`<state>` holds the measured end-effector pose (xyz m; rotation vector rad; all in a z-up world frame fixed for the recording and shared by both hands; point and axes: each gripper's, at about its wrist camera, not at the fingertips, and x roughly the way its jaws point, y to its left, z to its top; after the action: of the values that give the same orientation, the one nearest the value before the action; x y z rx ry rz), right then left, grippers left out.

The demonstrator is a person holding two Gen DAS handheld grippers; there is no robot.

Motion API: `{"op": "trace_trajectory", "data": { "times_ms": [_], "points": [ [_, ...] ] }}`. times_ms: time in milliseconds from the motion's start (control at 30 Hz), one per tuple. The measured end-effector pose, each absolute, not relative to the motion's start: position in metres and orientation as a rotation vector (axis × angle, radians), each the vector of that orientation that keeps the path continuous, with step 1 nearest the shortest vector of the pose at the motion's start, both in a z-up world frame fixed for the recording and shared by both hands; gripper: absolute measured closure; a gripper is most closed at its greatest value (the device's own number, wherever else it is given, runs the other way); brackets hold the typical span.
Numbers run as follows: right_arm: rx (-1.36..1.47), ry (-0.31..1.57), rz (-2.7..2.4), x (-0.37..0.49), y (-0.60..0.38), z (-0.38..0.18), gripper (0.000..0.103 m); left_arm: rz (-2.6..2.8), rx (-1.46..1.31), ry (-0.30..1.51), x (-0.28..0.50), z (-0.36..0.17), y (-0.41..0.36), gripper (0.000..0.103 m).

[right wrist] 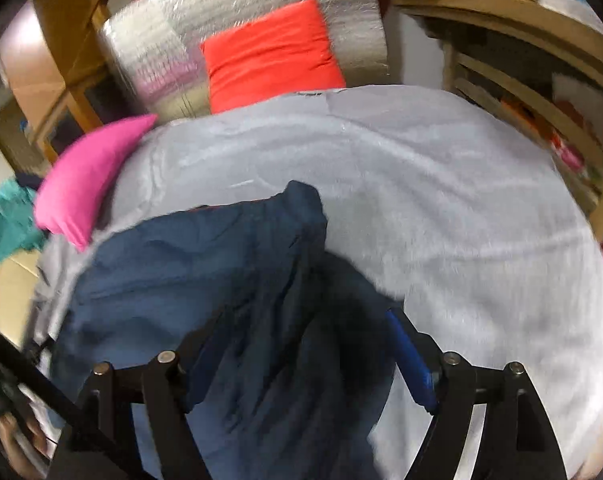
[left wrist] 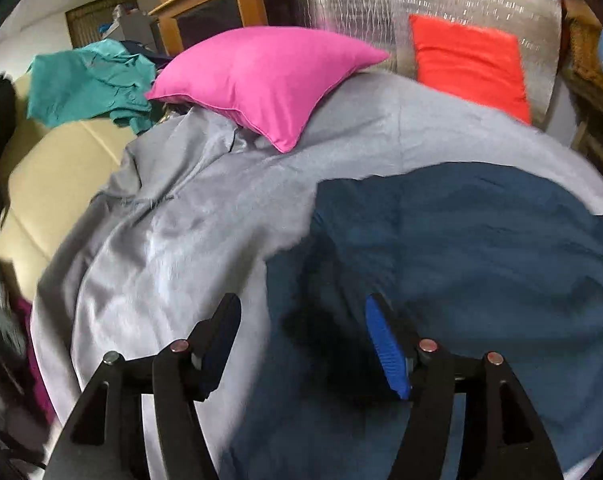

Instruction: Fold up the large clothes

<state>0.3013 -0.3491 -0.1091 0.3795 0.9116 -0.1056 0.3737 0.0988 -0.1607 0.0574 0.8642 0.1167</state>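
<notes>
1. The navy garment [left wrist: 461, 248] lies on the grey sheet [left wrist: 173, 248] of the bed, toward the near right side, with the pink pillow [left wrist: 261, 80] and the red pillow [left wrist: 469, 60] at the far end.
2. The left gripper [left wrist: 301, 332] hovers over the garment's left edge, jaws spread wide and holding nothing; the cloth stretches away to its right and far side.
3. The right gripper [right wrist: 301, 344] has its jaws apart too, but a bunched ridge of the navy cloth runs straight up between them, long axis pointing near to far. Whether the pads touch it I cannot tell.
4. To my eye the right one is nearer a grasp: closing on that ridge would catch it, while the left must drop onto the flat edge.
</notes>
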Motion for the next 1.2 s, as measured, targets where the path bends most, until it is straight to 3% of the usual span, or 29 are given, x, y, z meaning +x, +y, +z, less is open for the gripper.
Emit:
{"op": "trace_trajectory", "data": {
  "times_ms": [133, 567, 933, 1033, 1200],
  "points": [
    [0.483, 0.871, -0.050, 0.253, -0.332, -0.107, 0.022, 0.101, 0.007, 0.805, 0.318, -0.161, 0.094, 0.037],
    [0.336, 0.805, -0.023, 0.101, -0.263, -0.100, 0.022, 0.039, 0.062, 0.605, 0.158, -0.148, 0.046, 0.037],
    [0.269, 0.748, -0.027, 0.039, -0.235, -0.077, 0.022, 0.023, 0.048, 0.549, 0.095, -0.138, 0.023, 0.037],
    [0.260, 0.730, -0.012, 0.026, -0.227, -0.068, 0.022, 0.049, 0.054, 0.525, 0.086, -0.132, 0.027, 0.024],
    [0.253, 0.710, 0.004, 0.007, -0.221, -0.052, 0.021, 0.068, 0.055, 0.510, 0.066, -0.129, 0.036, 0.023]
  ]
}}
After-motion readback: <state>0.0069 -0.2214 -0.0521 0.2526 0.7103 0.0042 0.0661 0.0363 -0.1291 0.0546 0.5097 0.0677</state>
